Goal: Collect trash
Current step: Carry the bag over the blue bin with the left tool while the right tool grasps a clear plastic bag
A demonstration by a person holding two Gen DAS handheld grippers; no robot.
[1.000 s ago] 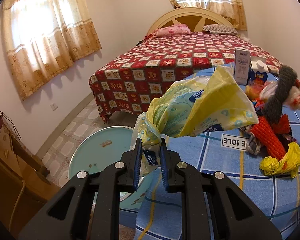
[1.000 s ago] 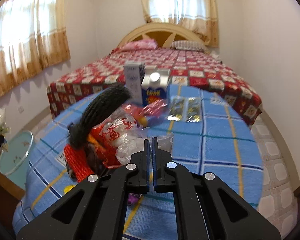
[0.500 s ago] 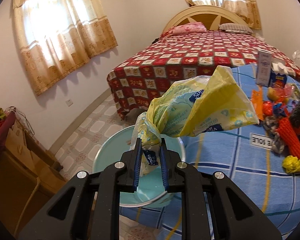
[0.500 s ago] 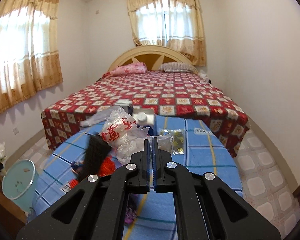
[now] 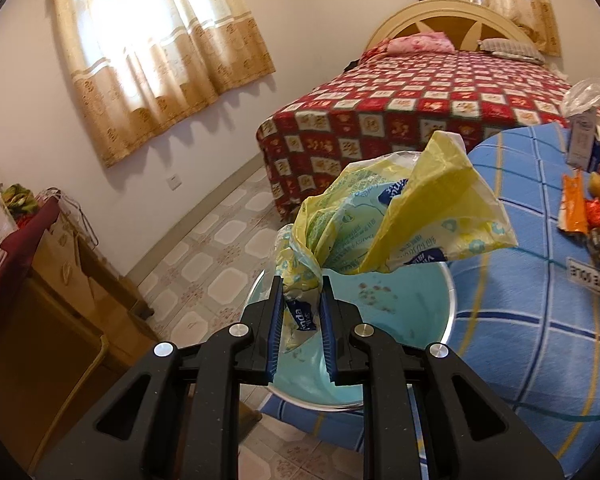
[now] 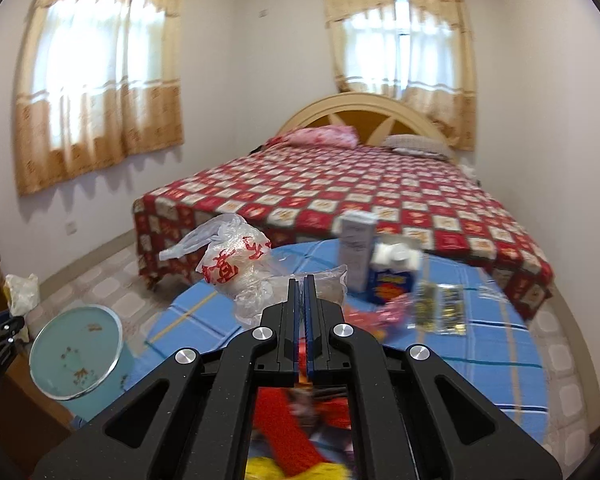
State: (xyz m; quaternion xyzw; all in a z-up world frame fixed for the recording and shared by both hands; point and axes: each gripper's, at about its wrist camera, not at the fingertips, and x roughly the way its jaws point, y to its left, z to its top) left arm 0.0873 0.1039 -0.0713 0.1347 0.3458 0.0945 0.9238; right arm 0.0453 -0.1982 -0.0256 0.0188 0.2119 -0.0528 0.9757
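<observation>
Left wrist view: our left gripper [image 5: 300, 300] pinches the wrapper [image 5: 384, 220] over the bin [image 5: 440, 320], frame centre; we should release squarely above it. Our right gripper [image 6: 300, 280] grips a clear bag [image 6: 236, 264].

Bright daylight thru curtains [image 6: 100, 80], fisheye warp at edges, rt view blurry.

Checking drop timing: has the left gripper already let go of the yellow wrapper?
No, the left gripper's fingers are shut on the yellow wrapper, above the blue bin.
</observation>
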